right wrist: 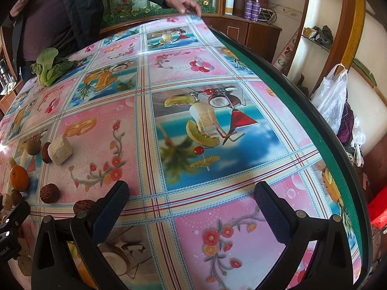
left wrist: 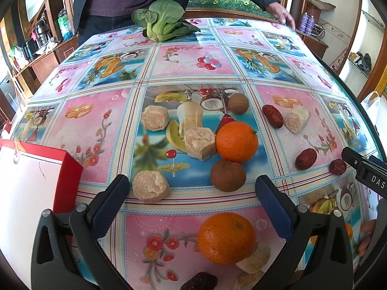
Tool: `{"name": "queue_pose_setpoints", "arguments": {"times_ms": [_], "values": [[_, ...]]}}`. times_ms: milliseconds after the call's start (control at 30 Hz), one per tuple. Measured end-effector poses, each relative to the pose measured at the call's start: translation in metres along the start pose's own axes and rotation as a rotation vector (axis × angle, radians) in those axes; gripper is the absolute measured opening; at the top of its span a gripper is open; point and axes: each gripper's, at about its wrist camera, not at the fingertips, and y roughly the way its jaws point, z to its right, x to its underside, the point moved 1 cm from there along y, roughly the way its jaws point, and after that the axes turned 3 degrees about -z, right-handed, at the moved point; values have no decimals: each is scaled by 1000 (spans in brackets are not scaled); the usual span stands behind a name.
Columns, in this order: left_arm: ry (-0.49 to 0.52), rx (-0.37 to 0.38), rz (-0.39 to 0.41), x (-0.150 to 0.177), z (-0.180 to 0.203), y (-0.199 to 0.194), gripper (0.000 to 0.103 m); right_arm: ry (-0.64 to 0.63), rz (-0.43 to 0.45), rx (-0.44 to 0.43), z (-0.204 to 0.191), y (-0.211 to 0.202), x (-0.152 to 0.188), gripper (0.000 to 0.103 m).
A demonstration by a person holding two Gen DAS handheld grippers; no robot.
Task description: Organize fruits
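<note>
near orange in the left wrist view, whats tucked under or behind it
A pale round cake pokes out from behind the near orange at its lower right, touching it. How far the cake runs behind the orange is covered. Below lies a dark date.

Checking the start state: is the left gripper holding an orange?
No, the left gripper is open and empty above the near orange.

Tablecloth point(left wrist: 193, 55): glossy printed plastic, smooth.
Oranges point(left wrist: 236, 141): dimpled, slightly shiny peel.
Red dates point(left wrist: 272, 116): wrinkled skin.
Left gripper point(left wrist: 192, 188): matt black plastic, textured blue pads.
</note>
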Motion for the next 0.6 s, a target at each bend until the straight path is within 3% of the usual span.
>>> {"name": "queue_pose_setpoints", "arguments": {"times_ms": [267, 333, 400, 467, 600], "values": [[0, 0, 0, 1, 0, -1, 103, -12, -18, -8, -1, -1, -3, 103], [2, 2, -9, 1, 0, -1, 103, -23, -45, -50, -1, -5, -2, 103], [8, 12, -53, -2, 0, -2, 103, -27, 4, -104, -1, -22, 4, 102], [-43, -30, -13, 2, -7, -15, 103, -50, 57, -129, -3, -41, 10, 103], [-51, -98, 132, 14, -11, -68, 103, -123, 160, -165, -12, -86, 28, 103]]}}
